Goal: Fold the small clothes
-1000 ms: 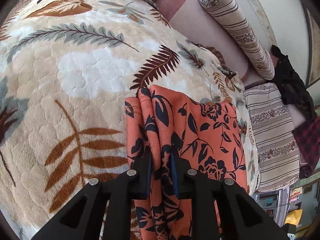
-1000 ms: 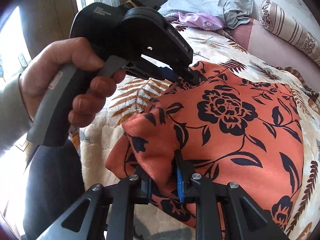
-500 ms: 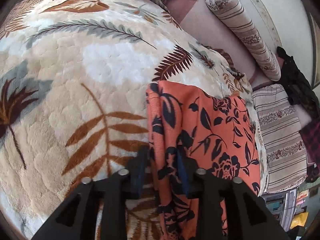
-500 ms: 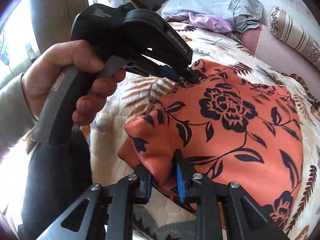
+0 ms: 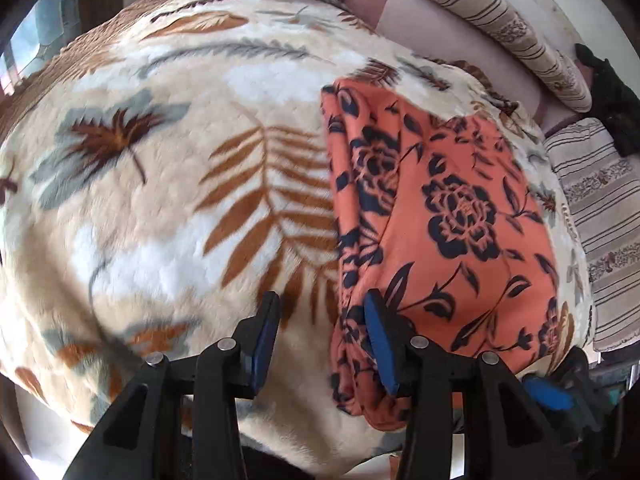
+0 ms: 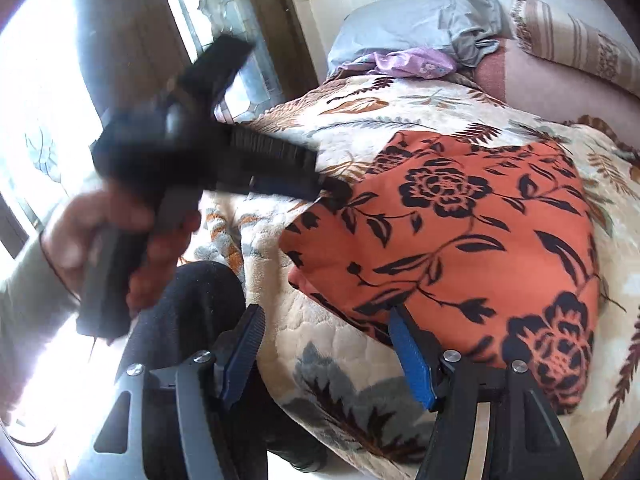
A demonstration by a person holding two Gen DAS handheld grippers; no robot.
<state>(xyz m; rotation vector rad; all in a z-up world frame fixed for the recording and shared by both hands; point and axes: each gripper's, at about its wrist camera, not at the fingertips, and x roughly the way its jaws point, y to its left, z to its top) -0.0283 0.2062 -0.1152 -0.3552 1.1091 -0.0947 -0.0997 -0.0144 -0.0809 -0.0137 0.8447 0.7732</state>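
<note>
Orange cloth printed with dark flowers, the small garment (image 5: 460, 216) lies folded on the leaf-patterned blanket (image 5: 168, 208) covering the bed, its bunched layered edge toward the left gripper (image 5: 320, 344). Both tongs are letting go: the left gripper's jaws are opening with only blanket between them, and the right gripper (image 6: 332, 356) is opening too, nothing between its pads. The risk lies in the loose folds. The plush blanket looks soft and uneven, so layers may slide apart, and a finger passing close to the near edge could snag and drag it open.
</note>
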